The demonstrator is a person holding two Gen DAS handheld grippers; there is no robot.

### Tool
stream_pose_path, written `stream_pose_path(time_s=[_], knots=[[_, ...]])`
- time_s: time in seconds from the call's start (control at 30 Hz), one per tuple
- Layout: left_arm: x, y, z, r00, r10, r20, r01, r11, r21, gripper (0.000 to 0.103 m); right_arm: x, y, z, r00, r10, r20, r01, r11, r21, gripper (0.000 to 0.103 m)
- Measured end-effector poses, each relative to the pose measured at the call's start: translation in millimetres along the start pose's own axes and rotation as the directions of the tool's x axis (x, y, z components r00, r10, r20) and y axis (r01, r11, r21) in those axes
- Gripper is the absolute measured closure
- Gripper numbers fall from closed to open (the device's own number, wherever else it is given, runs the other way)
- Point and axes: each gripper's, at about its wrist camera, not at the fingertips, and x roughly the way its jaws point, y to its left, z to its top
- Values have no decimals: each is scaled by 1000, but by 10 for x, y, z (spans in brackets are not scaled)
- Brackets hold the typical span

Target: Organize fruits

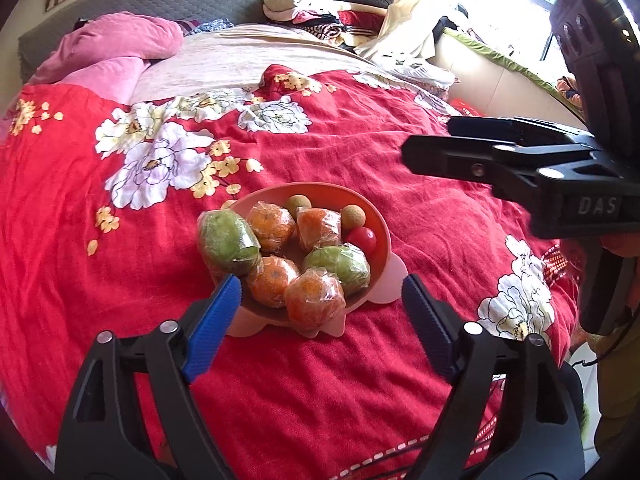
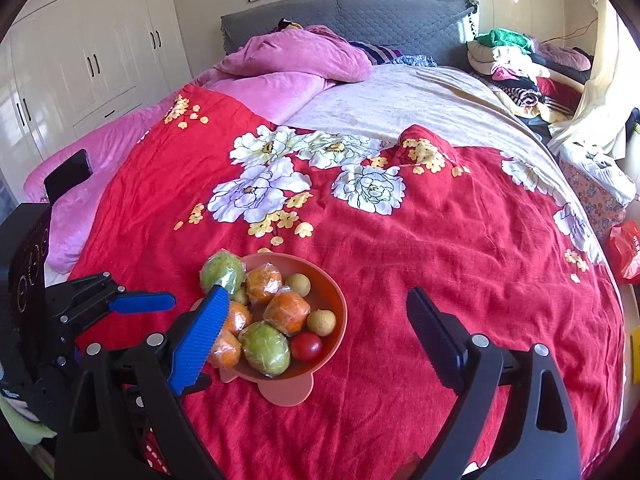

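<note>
A pink bowl (image 1: 380, 220) (image 2: 332, 292) sits on the red floral bedspread. It holds several plastic-wrapped oranges (image 1: 272, 226) (image 2: 286, 312), two wrapped green fruits (image 1: 228, 242) (image 2: 264, 348), a red tomato (image 1: 362, 240) (image 2: 306, 346) and two small tan round fruits (image 1: 353, 215) (image 2: 322, 322). My left gripper (image 1: 322, 294) is open and empty, just in front of the bowl. My right gripper (image 2: 318, 312) is open and empty, above the bowl's right side; it also shows at the right of the left wrist view (image 1: 500, 152).
The red floral bedspread (image 1: 360, 152) (image 2: 440, 240) covers the near bed. A pink quilt (image 2: 288, 64) and grey headboard (image 2: 360, 16) lie at the far end. Folded clothes (image 2: 520, 64) are piled at the far right. White wardrobes (image 2: 80, 40) stand left.
</note>
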Motion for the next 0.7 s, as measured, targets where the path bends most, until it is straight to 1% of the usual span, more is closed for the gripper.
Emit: stream_pose_path(time_s=[0.07,0.23,0.37,0.5,0.7], knots=[[-60,19,-38,1000,18,5,-18,1000,-12,19,-98,53,-38,1000,0,10,0,1000,-9,10],[-199,110,-155,998,64,16,-63,997,-52,10,-319,163,-201,1000,-7,29,8,1000,-24,7],[-300,172,-279,996,91,20,-89,991,-95,10,-418,260,-384,1000,-7,20,7,1000,-30,5],[-361,202,-428,993,120,14,-117,985,-127,10,-475,357,-639,1000,-18,-4,18,999,-39,5],[-462,283,-698,990,143,-1,-140,969,-203,10,-532,417,-964,999,-47,-18,47,999,-12,5]])
